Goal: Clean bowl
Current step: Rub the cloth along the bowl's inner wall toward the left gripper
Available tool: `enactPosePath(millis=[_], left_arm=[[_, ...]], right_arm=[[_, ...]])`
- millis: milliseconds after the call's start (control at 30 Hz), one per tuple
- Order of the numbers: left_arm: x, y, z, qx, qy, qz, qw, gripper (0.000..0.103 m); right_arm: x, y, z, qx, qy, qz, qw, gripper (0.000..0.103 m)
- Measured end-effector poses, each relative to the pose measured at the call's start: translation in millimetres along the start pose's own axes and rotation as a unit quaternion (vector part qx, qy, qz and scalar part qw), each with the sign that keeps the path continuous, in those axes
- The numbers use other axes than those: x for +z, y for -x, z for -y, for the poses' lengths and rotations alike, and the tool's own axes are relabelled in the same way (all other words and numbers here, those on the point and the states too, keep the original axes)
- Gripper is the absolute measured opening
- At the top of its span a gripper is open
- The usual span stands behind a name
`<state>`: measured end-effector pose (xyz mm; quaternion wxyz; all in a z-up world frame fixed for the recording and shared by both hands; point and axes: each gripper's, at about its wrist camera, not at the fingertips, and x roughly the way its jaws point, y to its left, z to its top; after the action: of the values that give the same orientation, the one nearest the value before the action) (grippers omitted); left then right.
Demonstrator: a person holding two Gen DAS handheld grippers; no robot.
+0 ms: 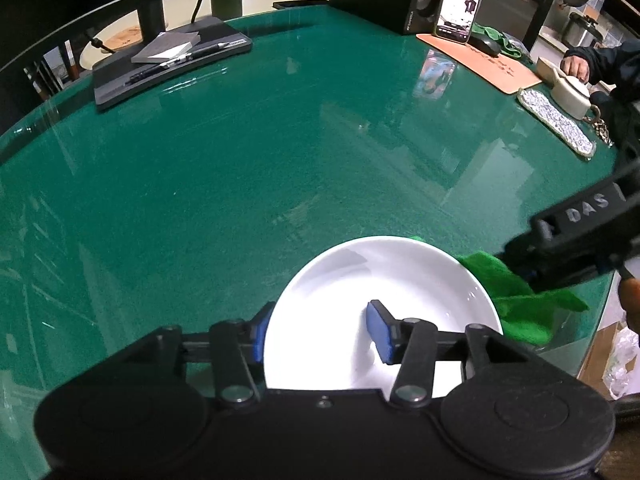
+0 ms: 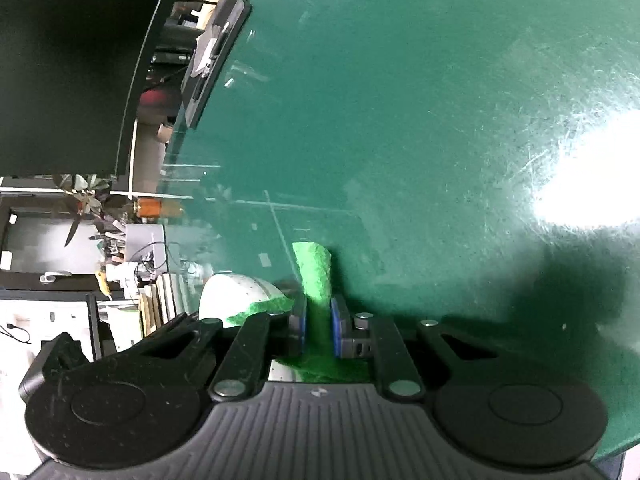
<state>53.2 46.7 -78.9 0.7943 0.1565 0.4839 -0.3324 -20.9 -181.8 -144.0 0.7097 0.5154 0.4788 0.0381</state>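
Wiping goes best with the bowl [image 1: 384, 280] pinned on the tabletop [image 1: 280, 152]: the left hand-held gripper [image 1: 320, 330] straddles its near rim, jaws fairly wide, while the right hand-held gripper [image 2: 318, 326], clamped on the green cloth [image 2: 316, 276] at the bowl's right edge, should sweep inward.

A glossy green glass-topped surface [image 1: 280, 140] is curving away ahead of the left jaws, reflecting pale streaks of light. A white bowl [image 1: 384, 280] is sitting on it directly at those jaws, its near rim lying between them. A green cloth [image 1: 516, 300] is lying just right of the bowl, touching its rim. Far ahead and to the left, a black tray [image 1: 172, 64] is resting near the edge, carrying a grey notepad and pens. Far ahead and to the right, a tan mat [image 1: 484, 62], a phone [image 1: 459, 6] standing upright, a speckled pad [image 1: 556, 122] and a pale teapot [image 1: 572, 94] are sitting.
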Motion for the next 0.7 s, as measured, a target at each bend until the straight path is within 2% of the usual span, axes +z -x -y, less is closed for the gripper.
enactPosePath(millis=[100,200,500,700], left_arm=[[-1,0,1,0.004,0.003,-0.001,1.0,0.047],[-1,1,1,0.004,0.005,-0.001,1.0,0.048],[0,1,4,0.01,-0.004,-0.002,0.9999,0.05],[1,0,3,0.006,-0.006,-0.003,1.0,0.051]], right_arm=[[10,-16,-15,-0.008,0.029,-0.001,1.0,0.012],[13,-23,-18,0.005,0.025,0.003,1.0,0.012],[-3,11,2,0.019,0.008,-0.013,1.0,0.012],[10,-13,-14,0.019,0.013,0.009,1.0,0.012]])
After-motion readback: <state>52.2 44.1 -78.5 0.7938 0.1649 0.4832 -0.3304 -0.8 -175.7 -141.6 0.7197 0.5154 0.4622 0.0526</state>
